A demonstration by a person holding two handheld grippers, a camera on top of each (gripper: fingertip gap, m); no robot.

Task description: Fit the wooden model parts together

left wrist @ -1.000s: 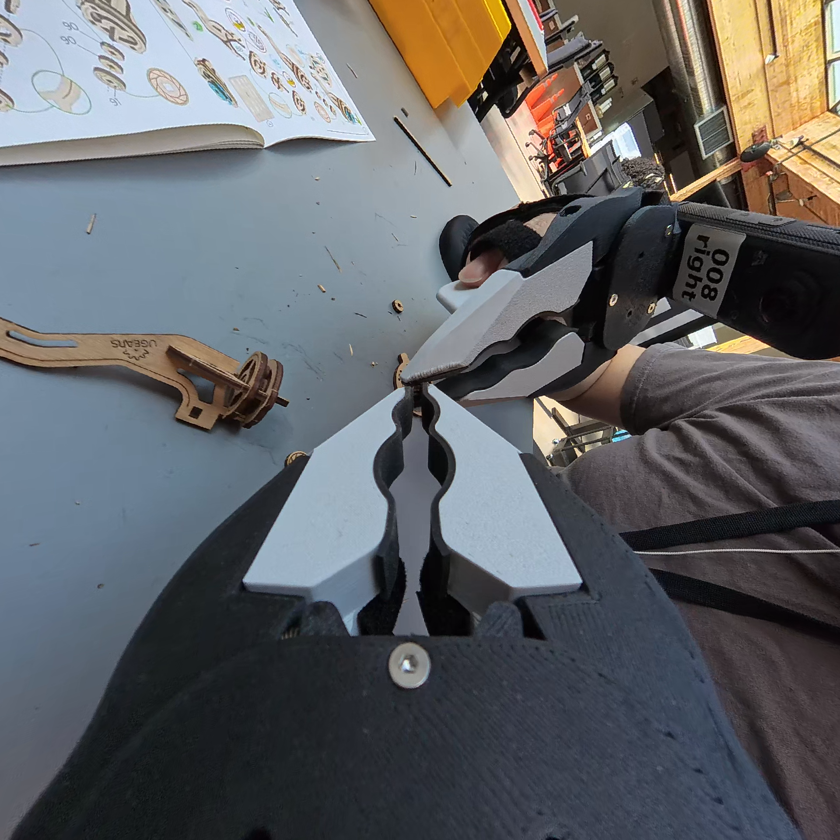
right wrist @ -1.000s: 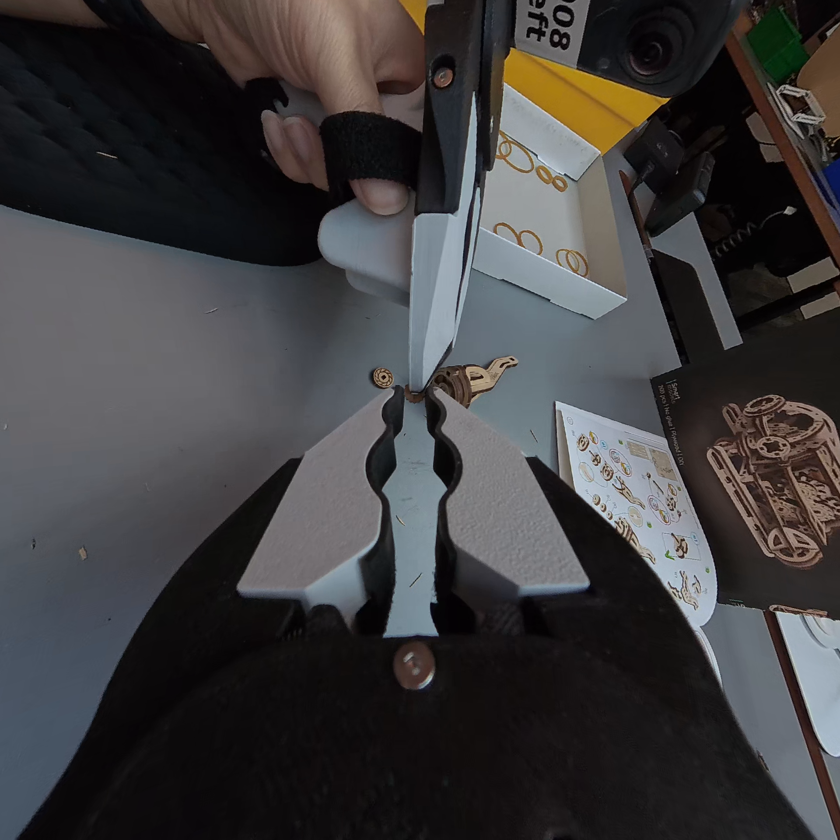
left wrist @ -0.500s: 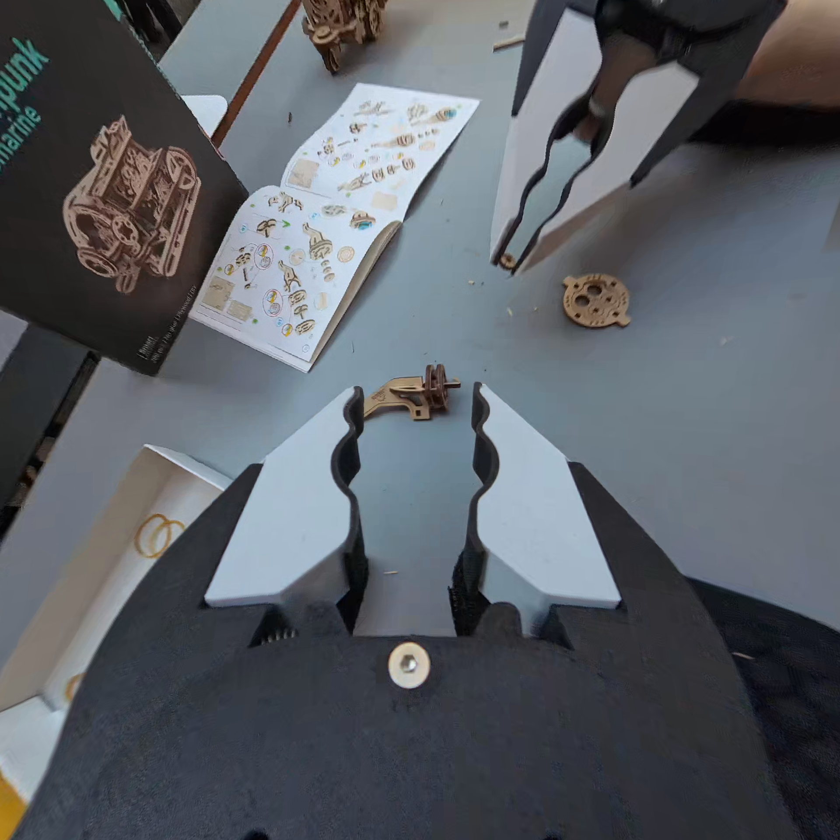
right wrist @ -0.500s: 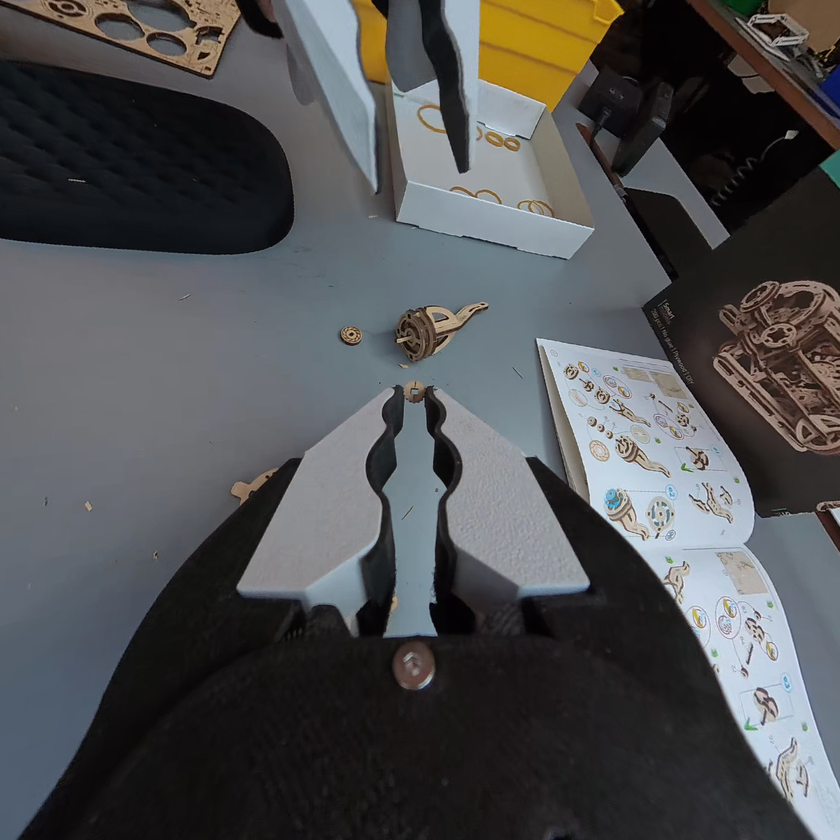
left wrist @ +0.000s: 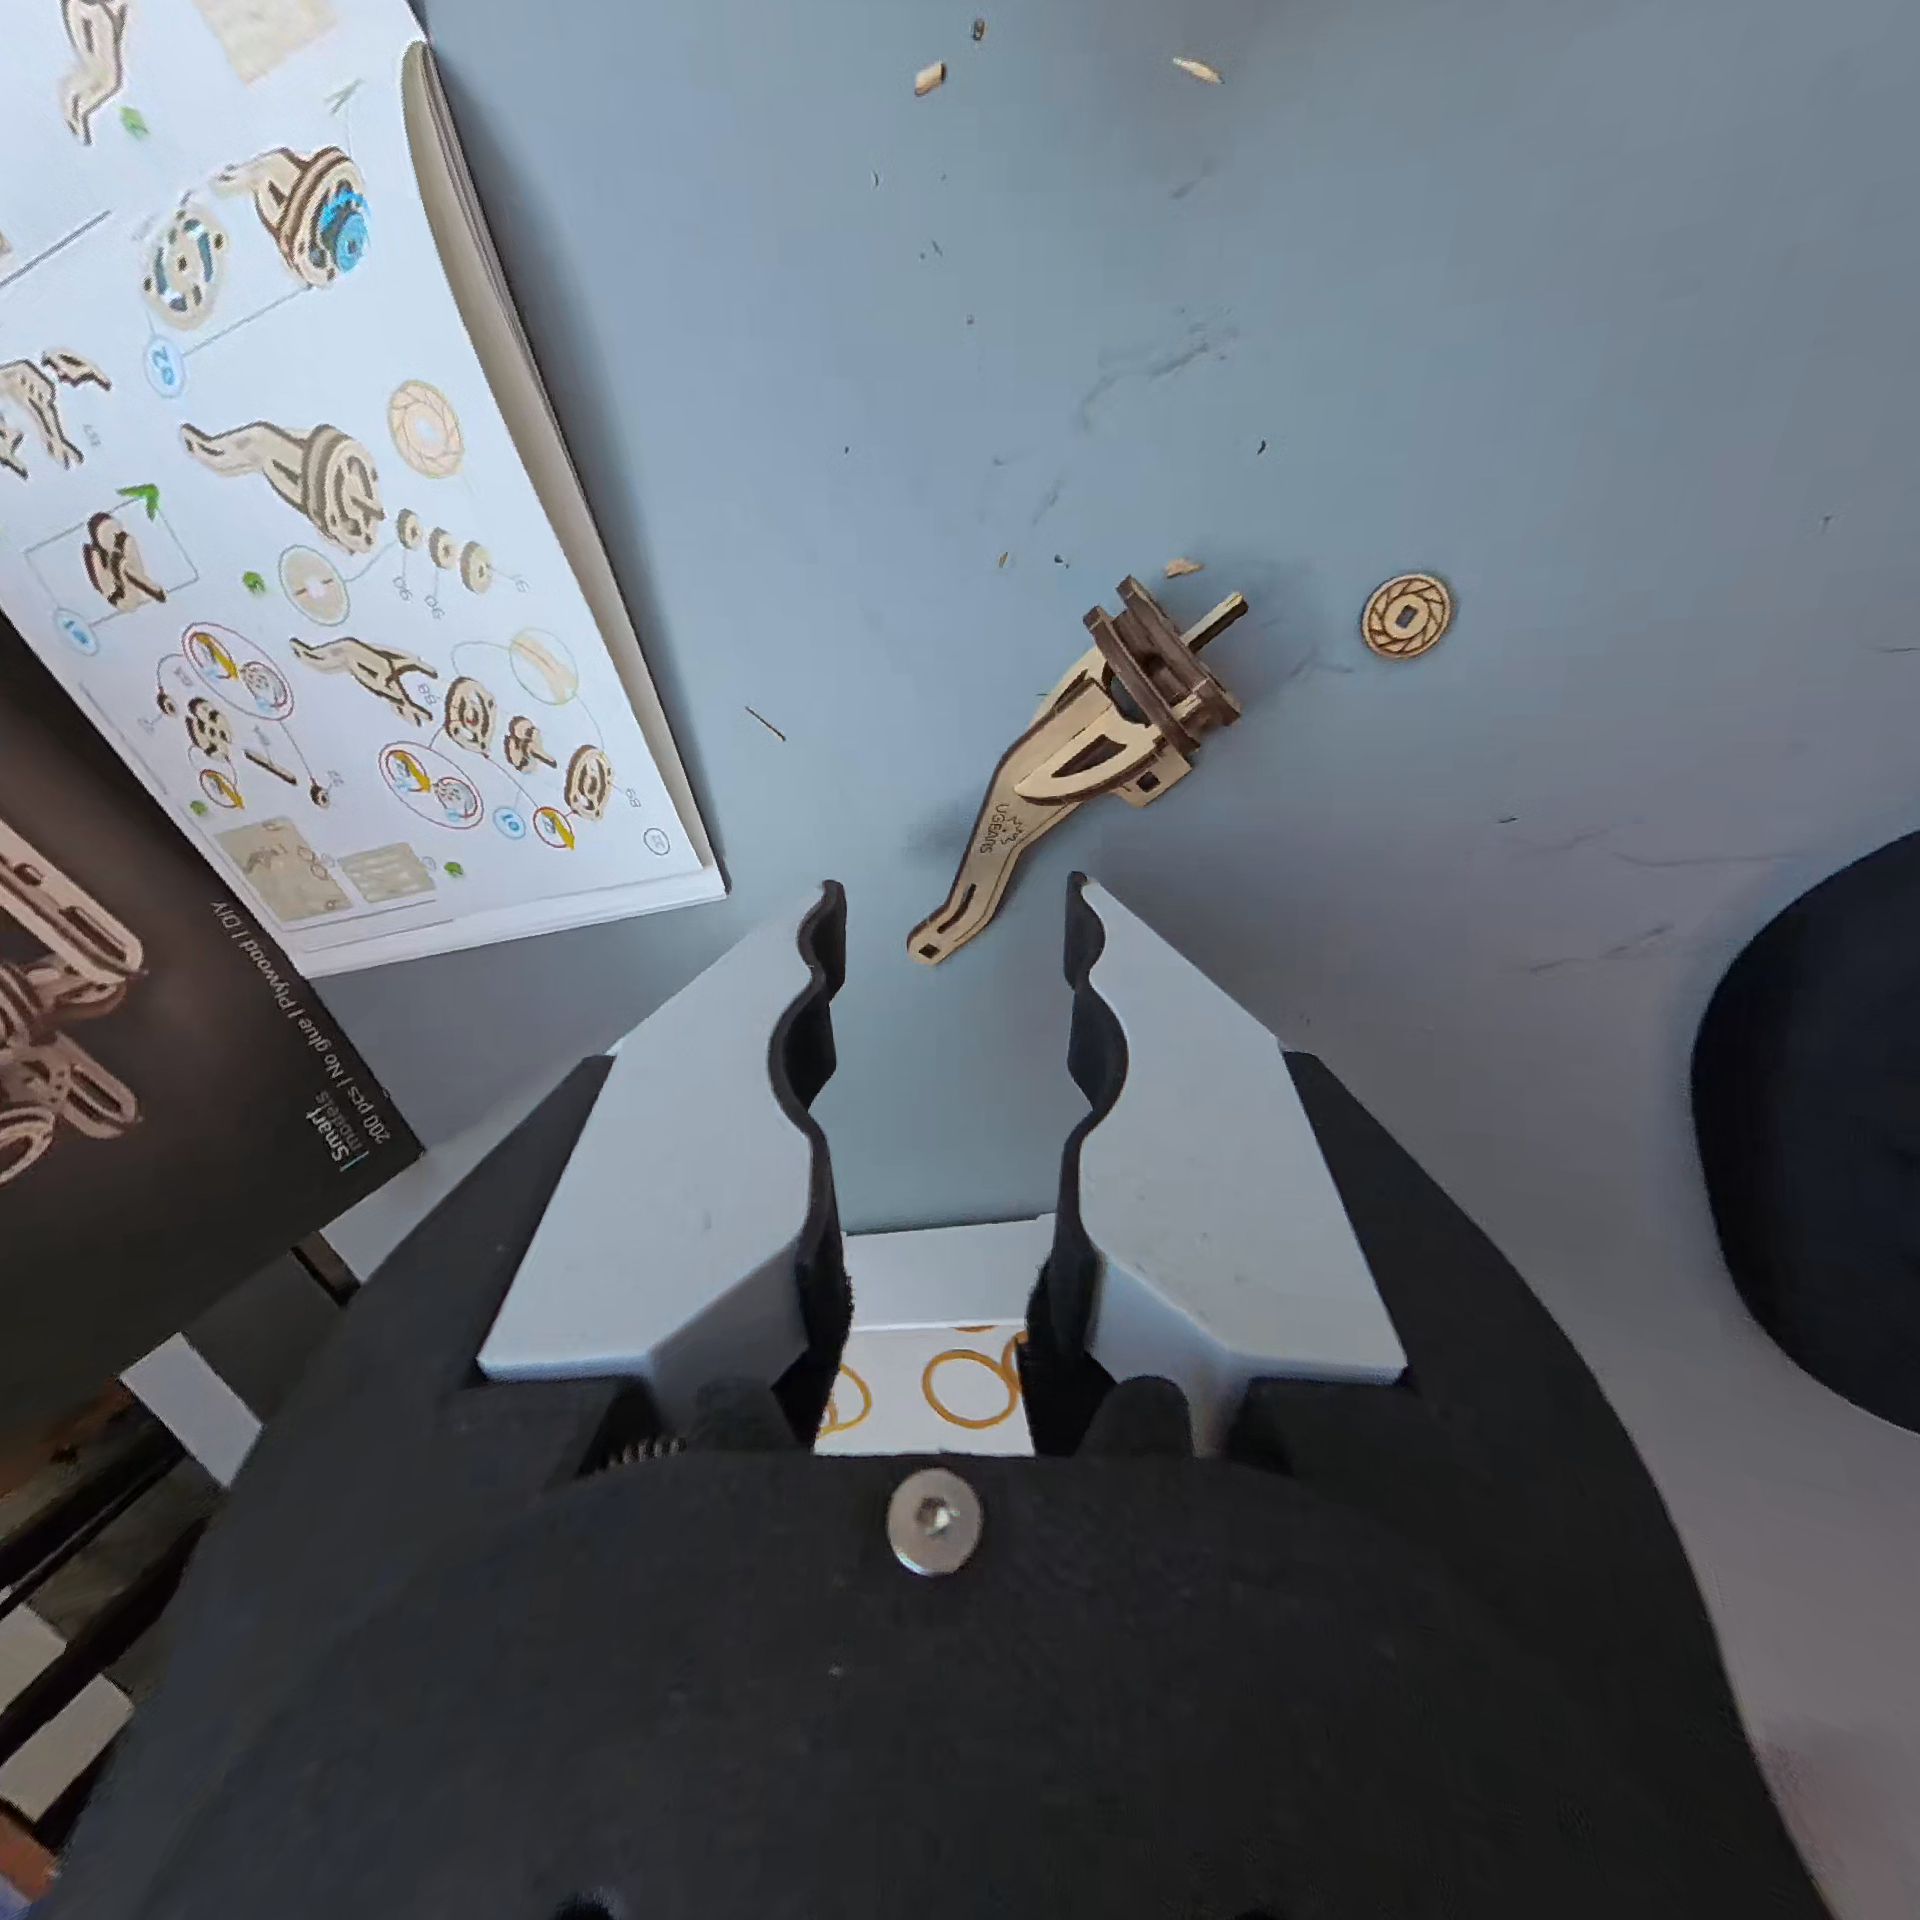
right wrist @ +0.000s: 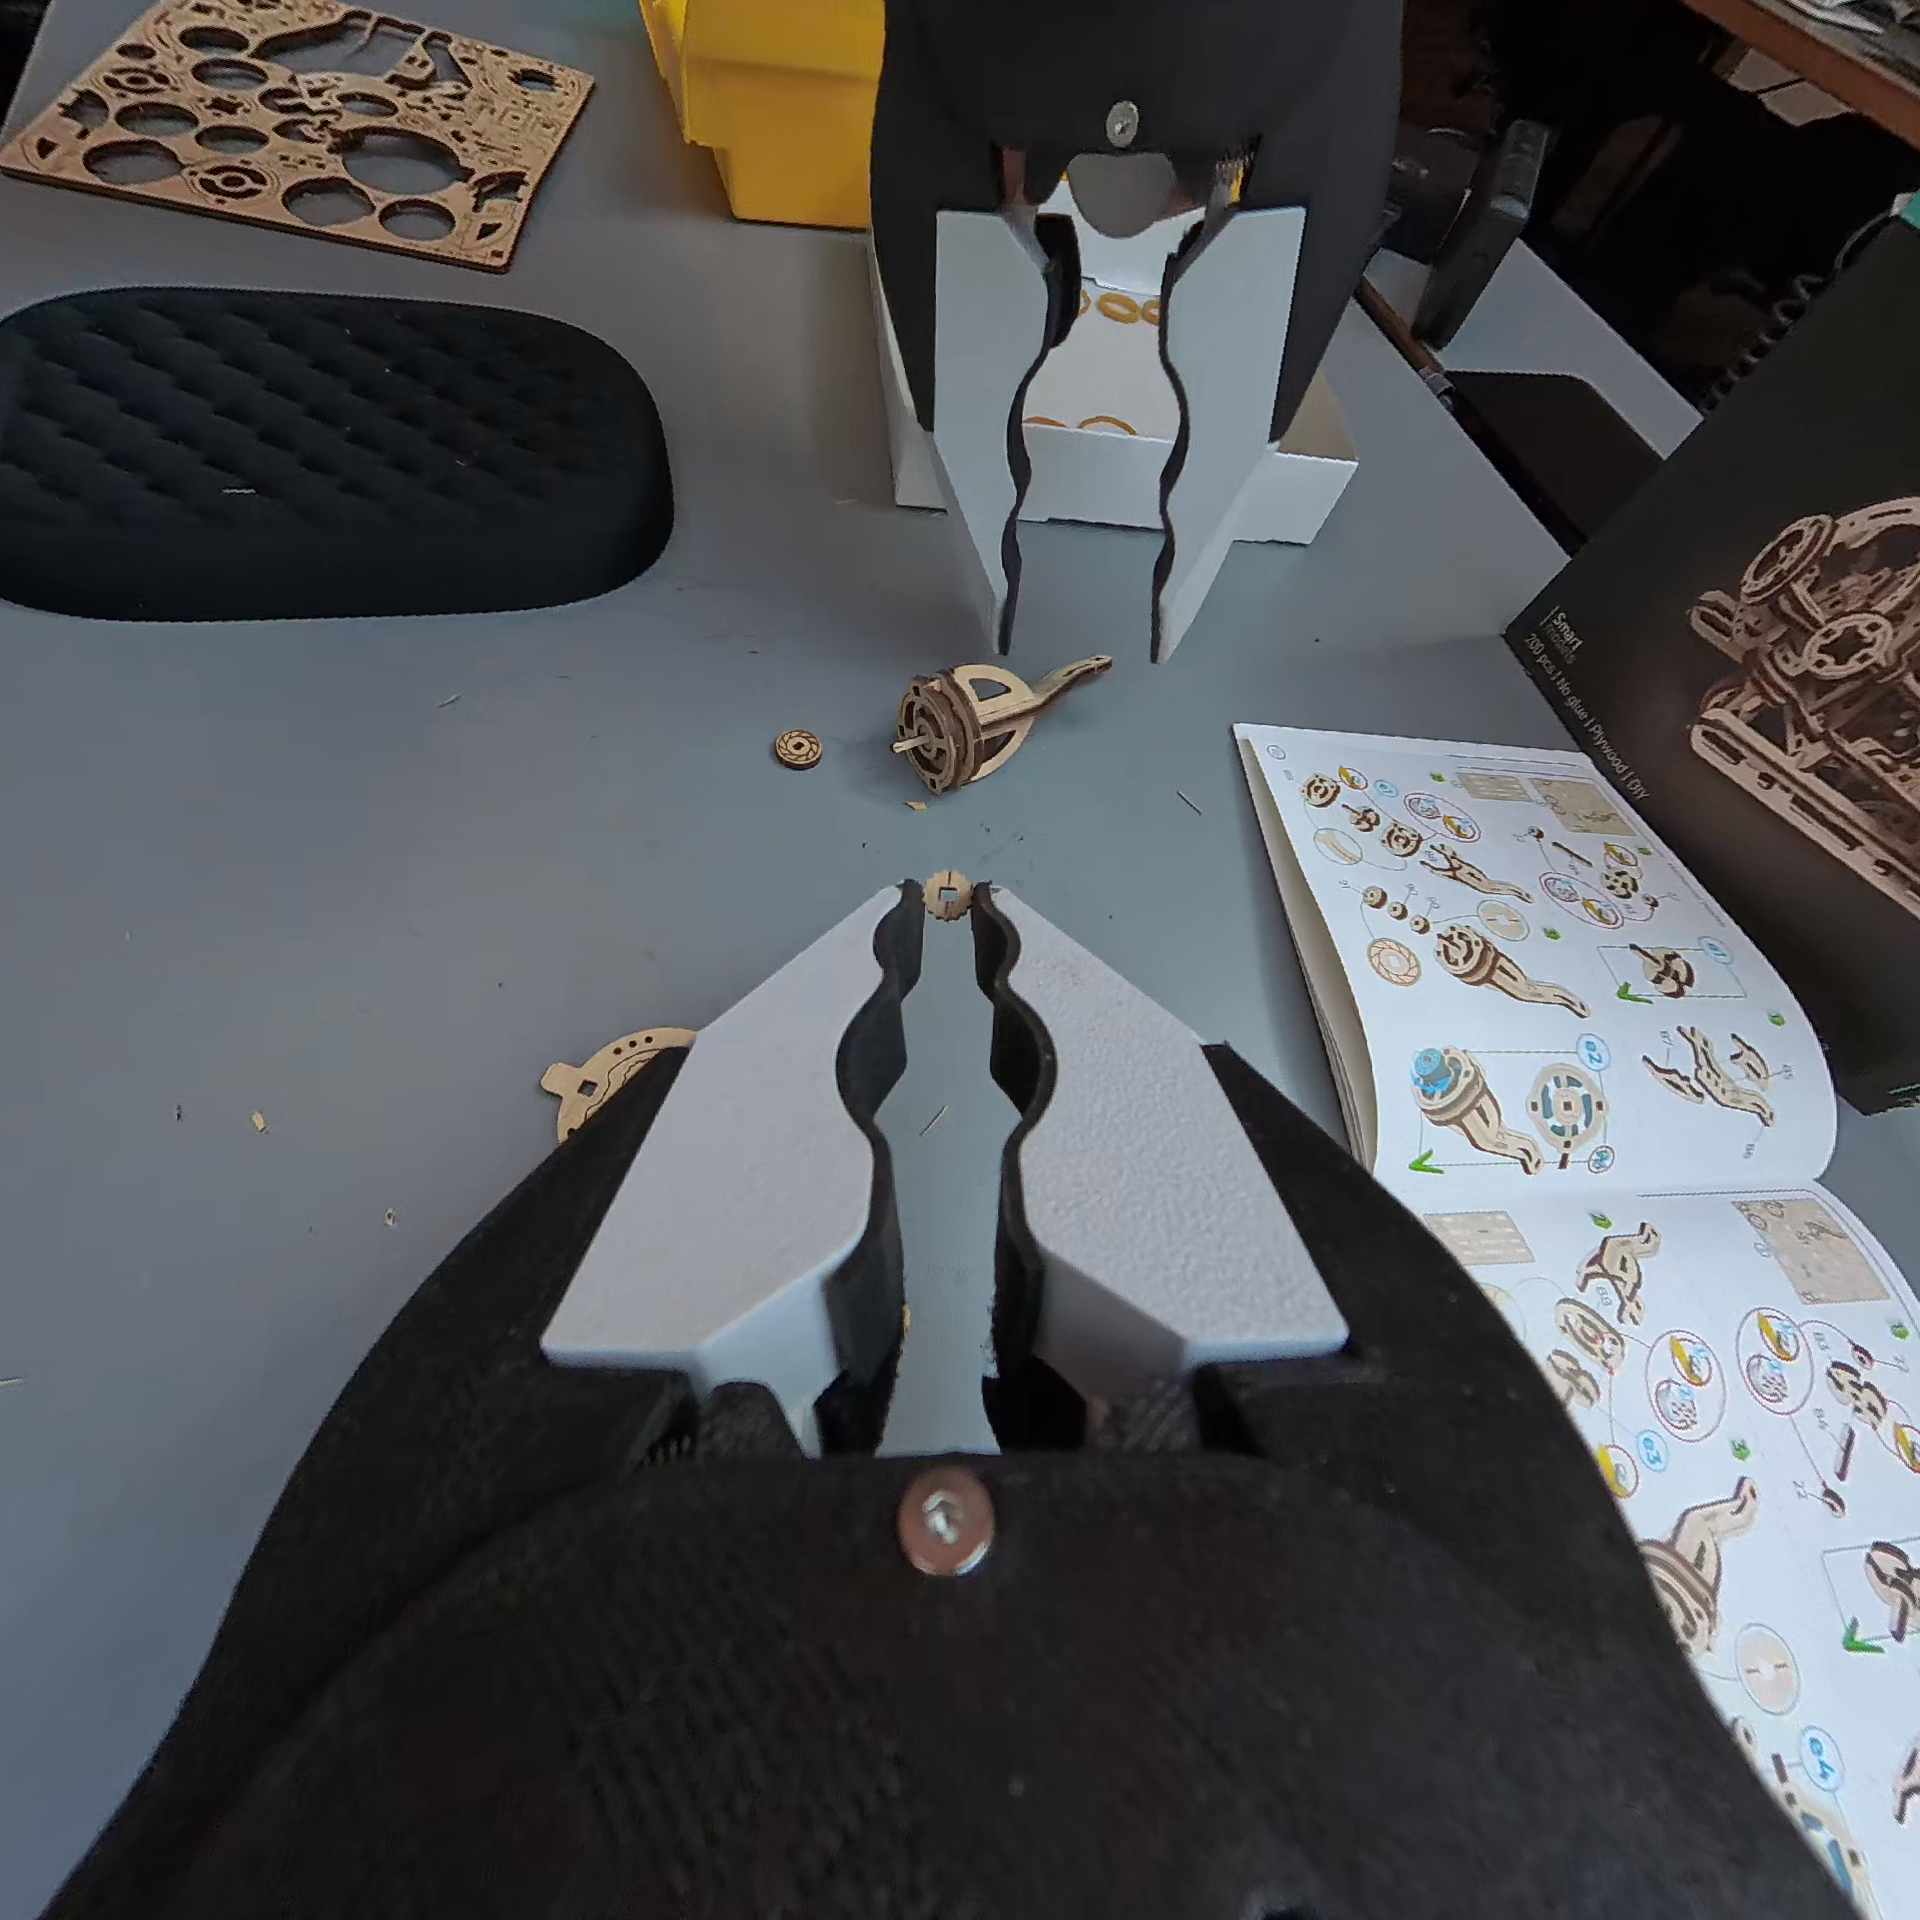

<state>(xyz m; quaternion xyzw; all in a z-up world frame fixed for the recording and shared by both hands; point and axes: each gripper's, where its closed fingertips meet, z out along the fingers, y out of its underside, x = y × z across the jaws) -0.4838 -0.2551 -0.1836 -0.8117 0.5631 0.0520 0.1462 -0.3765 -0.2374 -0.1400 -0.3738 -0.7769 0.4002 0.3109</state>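
Note:
A wooden arm assembly [left wrist: 1091, 748] with a slotted drum and a short axle pin lies on the grey table; it also shows in the right wrist view [right wrist: 966, 727]. My left gripper [left wrist: 954, 904] is open and empty, with the assembly's thin tail end between its tips; it shows from the front in the right wrist view [right wrist: 1081, 649]. My right gripper [right wrist: 945, 894] is shut on a small wooden gear [right wrist: 945, 896] with a square hole, held at its tips just short of the drum. A small wooden disc [left wrist: 1406, 615] lies beside the axle [right wrist: 798, 748].
An open instruction booklet [right wrist: 1558, 1039] and a black kit box [right wrist: 1787, 727] lie right. A white box [right wrist: 1122, 468] with rubber bands, a yellow bin [right wrist: 779, 114], a punched wooden sheet [right wrist: 291, 135] and a black cushion [right wrist: 312, 447] lie behind. A round wooden part [right wrist: 613, 1070] sits partly under my right gripper. Some 12 centimetres of space lies between my two pairs of fingers. My left gripper's tips are some 7 centimetres from the small wooden disc [left wrist: 1406, 615]. It is also in sight in the right wrist view [right wrist: 799, 743]. It is some 7 centimetres from my left tips to the axle [right wrist: 798, 748]. It turns up in the left wrist view [left wrist: 1405, 613] as well.
A second ago both grippers met tip to tip at the small gear. My left gripper has opened, swung away and come down at the assembly's tail. My right gripper still holds the gear.

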